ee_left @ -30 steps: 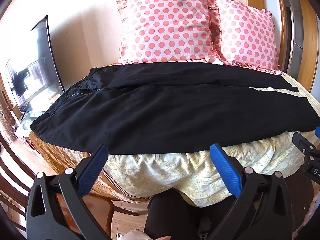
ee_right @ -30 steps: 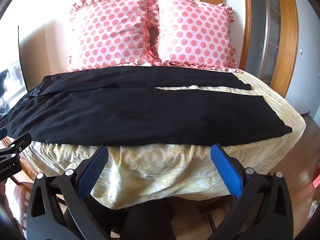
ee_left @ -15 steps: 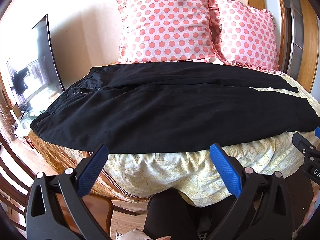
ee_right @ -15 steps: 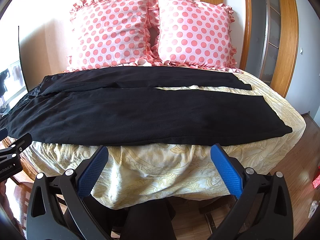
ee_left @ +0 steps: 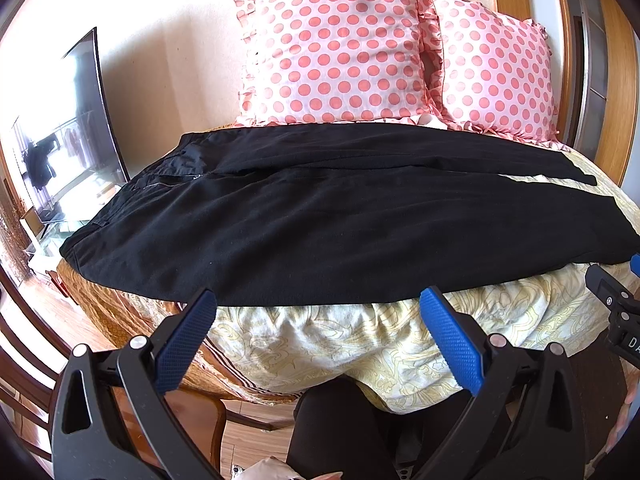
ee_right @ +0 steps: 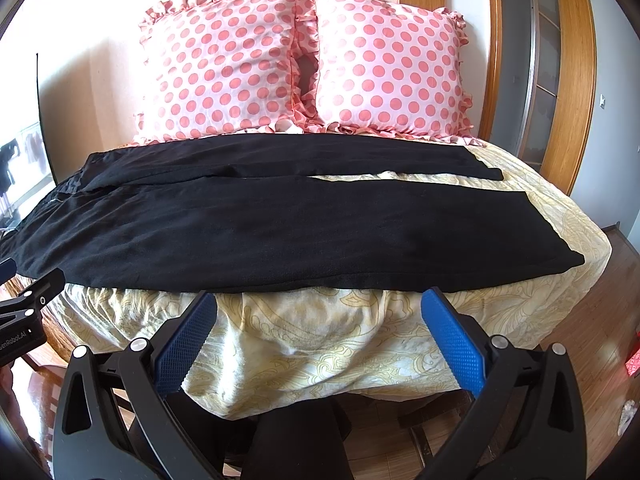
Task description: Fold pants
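Observation:
Black pants lie spread flat across the bed, waist at the left and both legs running to the right, the far leg angled slightly away from the near one. My left gripper hovers open just below the near edge of the pants, near their waist half. My right gripper is also open, below the near leg's edge. Neither touches the cloth. The right gripper's tip shows at the left view's right edge, and the left gripper's tip at the right view's left edge.
The bed has a yellow patterned sheet hanging over its near edge. Two pink polka-dot pillows stand against the wall. A television stands left of the bed, a wooden door frame at the right. A person's dark-clad knee is below.

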